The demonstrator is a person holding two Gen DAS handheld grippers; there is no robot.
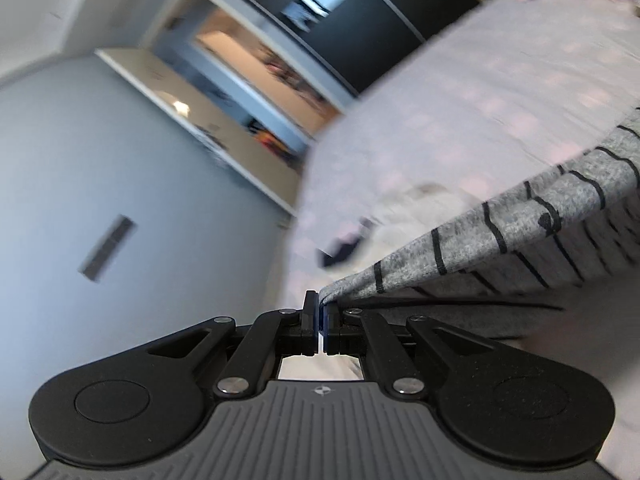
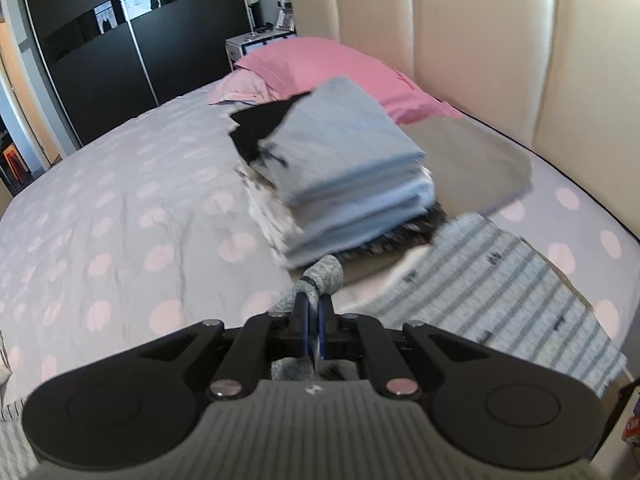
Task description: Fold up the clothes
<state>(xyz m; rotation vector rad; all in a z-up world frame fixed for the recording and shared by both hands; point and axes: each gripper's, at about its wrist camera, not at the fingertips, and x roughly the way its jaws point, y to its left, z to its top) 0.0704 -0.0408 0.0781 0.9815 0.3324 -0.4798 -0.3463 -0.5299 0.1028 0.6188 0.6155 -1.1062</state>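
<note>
Left wrist: left gripper (image 1: 321, 312) tilted sideways, pinching striped garment (image 1: 500, 228).

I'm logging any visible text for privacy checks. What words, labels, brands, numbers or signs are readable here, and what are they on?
No text is readable in either view.
Left gripper body: a small round emblem, no letters.
Right gripper body: the same small emblem, no letters.
Striped grey garment: small dark motifs, not text.
Colourful box at the right edge: print too cropped and blurred to read.

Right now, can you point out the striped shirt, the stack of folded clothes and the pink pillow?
striped shirt (image 1: 500, 224): left wrist view, on the taut grey fold.
folded stack (image 2: 344, 148): right wrist view, on the top blue piece.
pink pillow (image 2: 332, 60): right wrist view, on its upper face.
</note>
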